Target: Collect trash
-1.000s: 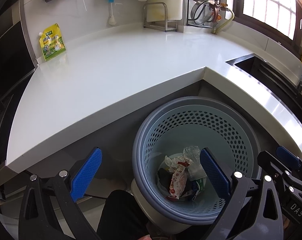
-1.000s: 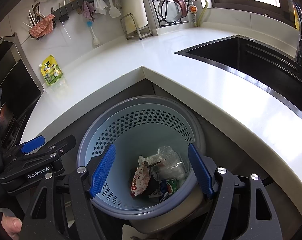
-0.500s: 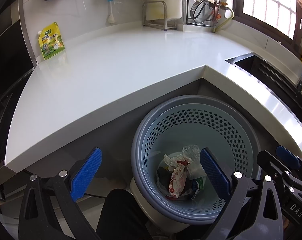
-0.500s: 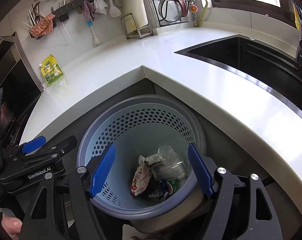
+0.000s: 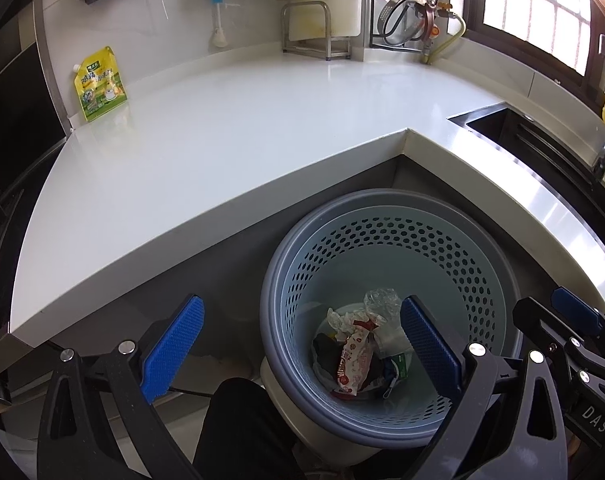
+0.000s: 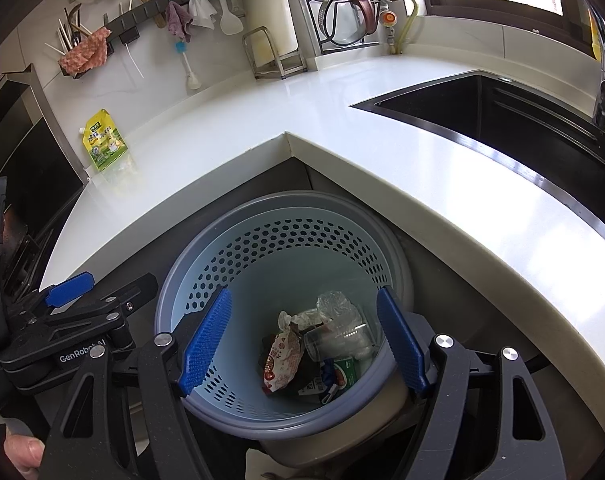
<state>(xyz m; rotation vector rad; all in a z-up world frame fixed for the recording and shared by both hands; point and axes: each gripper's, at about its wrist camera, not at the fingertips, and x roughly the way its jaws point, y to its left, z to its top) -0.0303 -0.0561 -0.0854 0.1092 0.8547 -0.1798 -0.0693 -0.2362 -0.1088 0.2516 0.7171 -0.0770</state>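
Observation:
A blue perforated trash basket (image 5: 478, 280) (image 6: 270, 244) stands on the floor in the counter's inner corner. At its bottom lies trash (image 5: 362, 350) (image 6: 314, 348): a red and white wrapper, crumpled clear plastic, a green carton. My left gripper (image 5: 302, 348) is open and empty, above the basket's left rim. My right gripper (image 6: 302, 344) is open and empty, straddling the basket's opening from above. Each gripper shows at the edge of the other's view. A yellow-green pouch (image 5: 99, 84) (image 6: 104, 145) leans at the counter's far left.
The white L-shaped countertop (image 5: 242, 128) (image 6: 442, 184) wraps behind the basket. A black sink (image 6: 522, 120) with a faucet is at the right. A metal rack (image 5: 314, 32), hanging utensils and cloths line the back wall. A dark appliance stands at the far left.
Both views have shifted very slightly. The grippers stay open over the basket and the trash lies as before.

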